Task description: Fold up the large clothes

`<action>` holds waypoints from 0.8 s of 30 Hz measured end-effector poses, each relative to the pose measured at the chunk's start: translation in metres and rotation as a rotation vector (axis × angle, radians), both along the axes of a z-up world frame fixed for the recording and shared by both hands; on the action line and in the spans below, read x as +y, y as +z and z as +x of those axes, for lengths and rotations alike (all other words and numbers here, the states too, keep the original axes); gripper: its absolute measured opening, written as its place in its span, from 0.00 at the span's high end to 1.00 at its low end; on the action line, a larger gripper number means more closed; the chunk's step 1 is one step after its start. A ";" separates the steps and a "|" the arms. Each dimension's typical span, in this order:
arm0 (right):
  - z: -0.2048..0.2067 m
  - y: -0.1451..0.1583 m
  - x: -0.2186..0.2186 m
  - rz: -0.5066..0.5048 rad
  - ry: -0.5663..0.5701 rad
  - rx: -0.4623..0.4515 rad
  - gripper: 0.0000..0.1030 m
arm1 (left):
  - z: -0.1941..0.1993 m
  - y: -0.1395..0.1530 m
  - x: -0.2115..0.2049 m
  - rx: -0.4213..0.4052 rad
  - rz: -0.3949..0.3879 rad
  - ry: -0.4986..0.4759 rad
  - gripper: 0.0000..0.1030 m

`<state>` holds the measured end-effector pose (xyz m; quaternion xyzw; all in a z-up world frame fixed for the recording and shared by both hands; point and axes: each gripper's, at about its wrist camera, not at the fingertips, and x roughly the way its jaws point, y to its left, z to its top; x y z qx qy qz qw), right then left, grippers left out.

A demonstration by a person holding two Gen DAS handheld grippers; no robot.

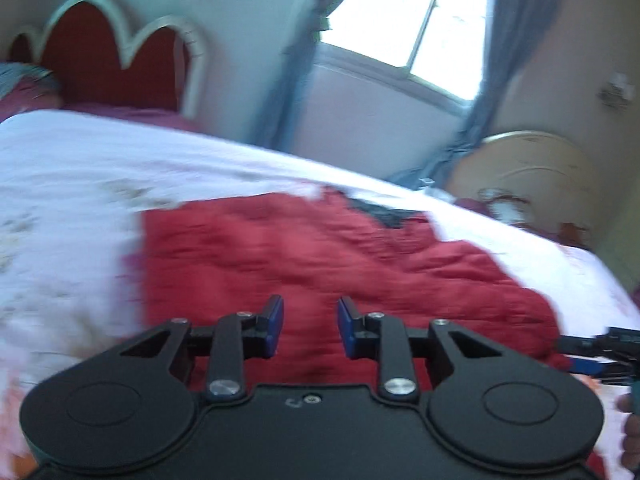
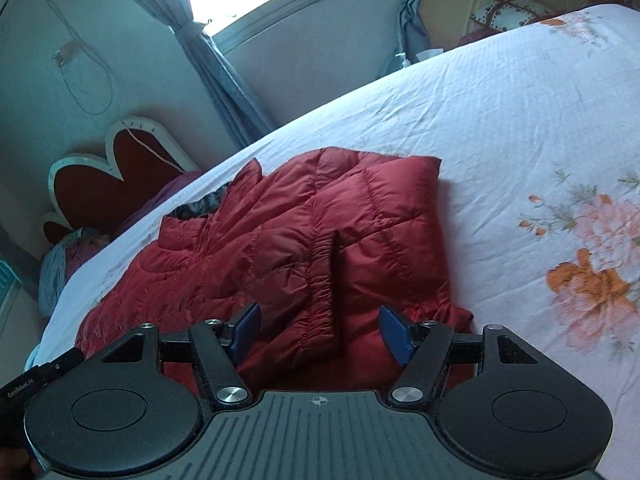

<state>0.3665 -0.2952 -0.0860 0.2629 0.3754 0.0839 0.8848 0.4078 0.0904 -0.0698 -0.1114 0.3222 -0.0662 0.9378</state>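
Note:
A red quilted puffer jacket lies flat on the bed with one sleeve folded across its front. It also shows in the left wrist view, blurred, with a dark lining at its collar. My left gripper is open and empty, just above the jacket's near edge. My right gripper is open and empty, over the jacket's cuff and hem. The right gripper's tip also shows in the left wrist view at the far right.
The bed has a white floral cover. A red heart-shaped headboard stands at one end, a cream footboard at the other. A window with grey-blue curtains is beyond the bed.

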 end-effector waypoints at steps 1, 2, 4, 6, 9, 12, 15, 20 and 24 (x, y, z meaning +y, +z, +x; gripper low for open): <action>0.004 -0.003 0.003 0.005 0.007 0.007 0.54 | 0.004 -0.005 0.008 0.016 0.002 0.007 0.73; 0.008 -0.006 0.005 0.010 0.018 0.021 0.78 | 0.008 -0.009 0.015 0.029 -0.004 0.008 0.73; 0.012 -0.007 0.008 -0.007 0.023 0.022 0.83 | 0.009 -0.017 0.021 0.041 -0.012 0.003 0.73; 0.009 0.002 0.011 -0.042 0.025 -0.022 0.84 | 0.010 -0.017 0.020 0.032 -0.011 -0.008 0.73; -0.001 0.023 0.012 -0.111 0.020 -0.104 0.84 | 0.011 -0.012 0.010 -0.006 -0.014 -0.050 0.73; -0.017 0.038 0.007 -0.177 0.005 -0.171 0.84 | 0.010 -0.012 -0.009 -0.023 -0.002 -0.089 0.73; -0.023 0.030 0.000 -0.210 -0.013 -0.149 0.84 | 0.015 -0.017 -0.018 -0.002 0.013 -0.111 0.73; -0.009 -0.020 -0.008 -0.165 -0.037 -0.016 0.84 | 0.021 -0.028 -0.028 0.049 0.100 -0.135 0.72; -0.009 -0.024 -0.007 -0.169 -0.044 -0.010 0.84 | 0.025 -0.027 -0.033 0.072 0.151 -0.162 0.73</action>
